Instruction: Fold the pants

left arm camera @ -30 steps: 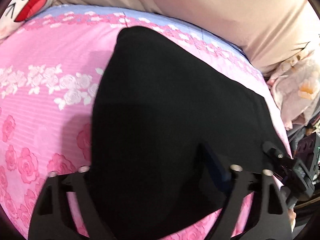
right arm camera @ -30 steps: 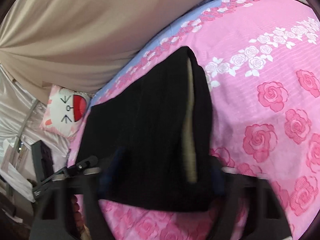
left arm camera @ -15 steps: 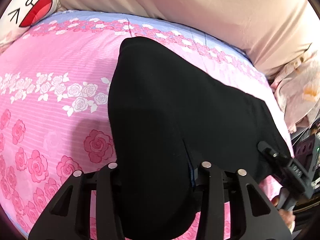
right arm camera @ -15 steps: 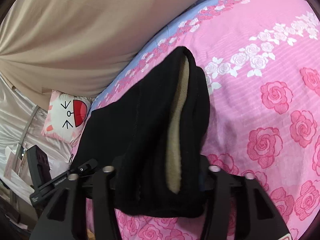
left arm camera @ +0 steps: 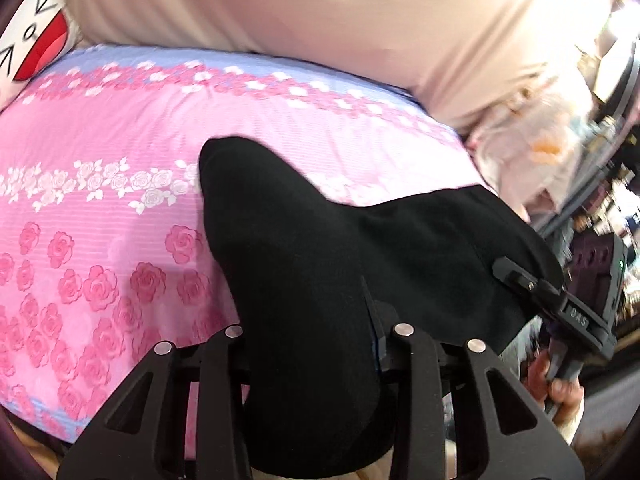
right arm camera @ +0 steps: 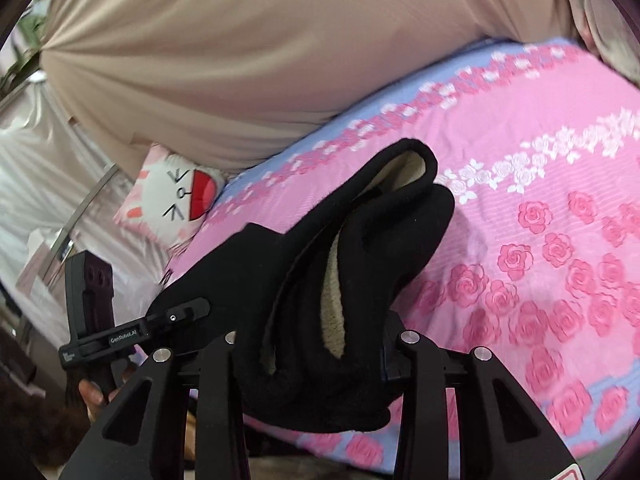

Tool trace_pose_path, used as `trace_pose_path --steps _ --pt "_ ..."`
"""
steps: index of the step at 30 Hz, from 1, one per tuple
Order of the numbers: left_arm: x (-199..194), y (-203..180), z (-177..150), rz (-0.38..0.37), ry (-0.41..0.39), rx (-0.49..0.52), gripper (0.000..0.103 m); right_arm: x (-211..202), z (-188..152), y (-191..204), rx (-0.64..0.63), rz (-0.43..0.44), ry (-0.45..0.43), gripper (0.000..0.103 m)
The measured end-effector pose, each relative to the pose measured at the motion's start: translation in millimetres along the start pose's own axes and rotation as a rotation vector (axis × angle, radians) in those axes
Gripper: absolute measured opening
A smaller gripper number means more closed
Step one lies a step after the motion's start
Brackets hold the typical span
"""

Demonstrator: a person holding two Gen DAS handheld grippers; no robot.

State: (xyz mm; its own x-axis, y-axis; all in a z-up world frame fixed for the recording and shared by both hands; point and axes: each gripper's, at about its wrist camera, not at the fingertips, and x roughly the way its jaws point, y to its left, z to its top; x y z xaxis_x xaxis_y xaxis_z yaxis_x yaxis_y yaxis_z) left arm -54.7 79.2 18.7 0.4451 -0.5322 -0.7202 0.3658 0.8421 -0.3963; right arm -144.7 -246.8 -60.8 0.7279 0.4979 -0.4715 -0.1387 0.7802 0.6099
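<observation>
The black pants (left arm camera: 320, 264) hang lifted over the pink rose-print bed (left arm camera: 100, 208). My left gripper (left arm camera: 316, 344) is shut on one end of the pants. My right gripper (right arm camera: 316, 344) is shut on the other end, where the beige fleece lining (right arm camera: 332, 308) shows at the open edge. The pants (right arm camera: 360, 248) sag between the two grippers, and the far fold still touches the bed. Each gripper shows in the other's view: the right one (left arm camera: 560, 304) at the right, the left one (right arm camera: 132, 328) at the left.
A beige curtain (right arm camera: 260, 48) hangs behind the bed. A white cartoon-face pillow (right arm camera: 176, 196) lies at the bed's far corner. A pale floral bundle (left arm camera: 532, 160) lies off the bed's right end. The bed's near edge (right arm camera: 360, 452) is just below my grippers.
Both grippers have closed on the pants and pulled back and up toward the bed's near edge. The pants have come off the bed and bunched between them.
</observation>
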Motion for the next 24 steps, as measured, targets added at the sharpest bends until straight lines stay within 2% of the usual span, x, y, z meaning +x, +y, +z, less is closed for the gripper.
trace_pose_path --steps 2,6,14,17,20,24 --pt "-11.7 -5.2 0.1 -0.018 -0.016 0.021 0.033 -11.8 3.2 15.5 -0.038 0.002 -0.022 0.035" --pt "-42.1 -21.9 20.4 -0.041 -0.12 0.073 0.033 -27.4 25.6 37.1 -0.11 0.013 -0.09 0.035" --pt "-69.3 -44.7 99.1 -0.015 -0.338 0.177 0.033 -24.6 118.1 59.8 -0.243 0.044 -0.269 0.035" --pt "-61.3 -47.4 139.8 0.005 -0.411 0.193 0.033 -9.3 157.5 58.4 -0.275 0.055 -0.322 0.035" --pt "-45.9 -43.8 170.6 0.025 -0.444 0.187 0.033 17.4 197.5 43.6 -0.266 0.075 -0.345 0.035" --pt "0.2 -27.3 220.5 0.071 -0.47 0.149 0.034 69.5 242.7 7.0 -0.219 0.104 -0.346 0.035"
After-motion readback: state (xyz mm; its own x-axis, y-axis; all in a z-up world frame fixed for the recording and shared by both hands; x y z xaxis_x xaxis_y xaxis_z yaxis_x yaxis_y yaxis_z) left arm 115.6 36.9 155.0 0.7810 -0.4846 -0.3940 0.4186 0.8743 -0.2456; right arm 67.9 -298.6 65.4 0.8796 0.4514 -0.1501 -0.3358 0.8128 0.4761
